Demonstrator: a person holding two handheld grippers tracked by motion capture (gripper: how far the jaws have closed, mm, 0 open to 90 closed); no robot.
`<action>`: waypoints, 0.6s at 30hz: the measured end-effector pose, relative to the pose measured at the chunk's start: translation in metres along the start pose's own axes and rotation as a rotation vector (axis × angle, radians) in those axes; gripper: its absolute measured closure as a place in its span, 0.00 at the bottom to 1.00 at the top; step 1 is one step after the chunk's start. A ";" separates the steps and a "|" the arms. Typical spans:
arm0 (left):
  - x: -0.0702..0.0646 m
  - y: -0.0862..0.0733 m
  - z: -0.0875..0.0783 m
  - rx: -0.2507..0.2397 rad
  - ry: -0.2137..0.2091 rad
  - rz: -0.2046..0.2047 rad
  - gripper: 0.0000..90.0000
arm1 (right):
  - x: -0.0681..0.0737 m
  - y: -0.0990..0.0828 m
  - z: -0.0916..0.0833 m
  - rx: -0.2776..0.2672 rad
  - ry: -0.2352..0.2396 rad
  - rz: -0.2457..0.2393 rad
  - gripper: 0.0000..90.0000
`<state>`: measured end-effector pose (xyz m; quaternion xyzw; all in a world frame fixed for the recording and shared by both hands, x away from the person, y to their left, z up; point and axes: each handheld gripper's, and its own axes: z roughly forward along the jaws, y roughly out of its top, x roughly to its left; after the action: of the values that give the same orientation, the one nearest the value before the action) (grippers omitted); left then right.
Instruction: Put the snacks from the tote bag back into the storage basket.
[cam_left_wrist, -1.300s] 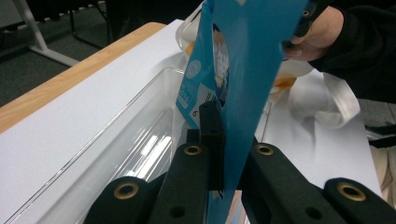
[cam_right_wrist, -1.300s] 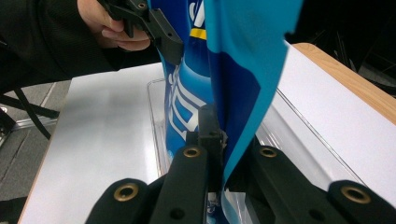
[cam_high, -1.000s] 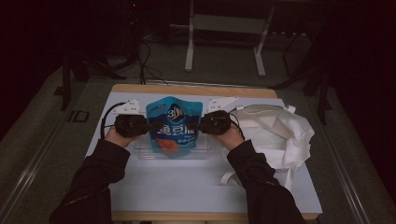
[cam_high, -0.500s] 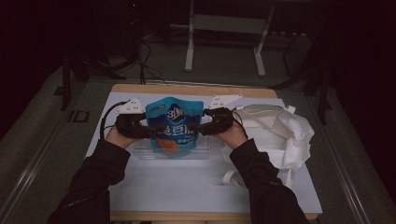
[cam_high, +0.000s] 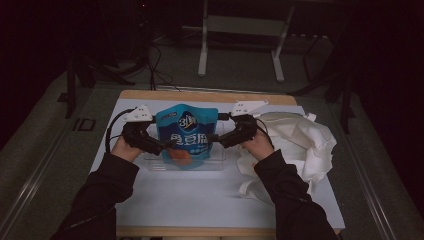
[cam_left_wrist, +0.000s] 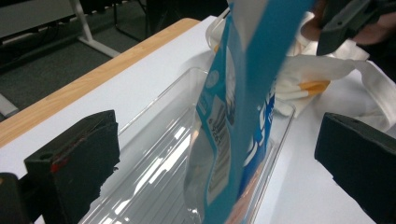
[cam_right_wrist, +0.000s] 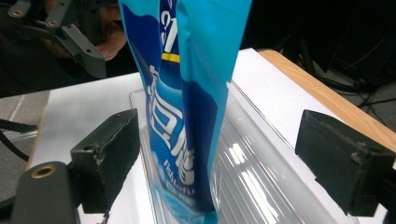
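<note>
A blue snack pouch (cam_high: 186, 135) stands upright in a clear plastic tray (cam_high: 216, 163) at the middle of the white table. My left gripper (cam_high: 164, 145) is at its left side and my right gripper (cam_high: 216, 138) at its right side, both low by the tray. In the left gripper view the pouch (cam_left_wrist: 233, 116) rises between the wide-apart jaws of the left gripper (cam_left_wrist: 217, 140), which is open and not touching it. In the right gripper view the right gripper (cam_right_wrist: 219, 149) is open too, with the pouch's edge (cam_right_wrist: 196, 102) between its jaws, clear of both.
A crumpled white cloth bag (cam_high: 300, 140) lies right of the tray, close to the right hand. The table's wooden far edge (cam_high: 200, 96) runs behind the tray. Bare white tabletop (cam_high: 200, 195) lies in front. Dark floor with cables and a metal stand lies beyond.
The pouch leaned half a second ago and now stands straighter in the tray. Both hands have sunk slightly, with the jaws angled in toward its lower half.
</note>
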<state>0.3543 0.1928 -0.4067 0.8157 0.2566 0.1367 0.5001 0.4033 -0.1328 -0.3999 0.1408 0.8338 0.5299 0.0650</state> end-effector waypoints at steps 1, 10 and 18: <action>-0.001 -0.001 -0.001 -0.002 0.000 0.003 0.00 | 0.001 0.000 -0.002 0.004 -0.007 -0.002 0.15; -0.013 -0.008 -0.011 -0.005 0.009 -0.003 0.00 | 0.005 -0.005 -0.022 0.007 -0.050 -0.016 0.15; -0.025 -0.023 -0.016 -0.037 0.041 -0.036 0.00 | 0.014 -0.012 -0.039 -0.003 -0.058 -0.018 0.15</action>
<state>0.3195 0.1998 -0.4189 0.7986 0.2788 0.1489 0.5122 0.3776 -0.1667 -0.3933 0.1484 0.8321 0.5260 0.0944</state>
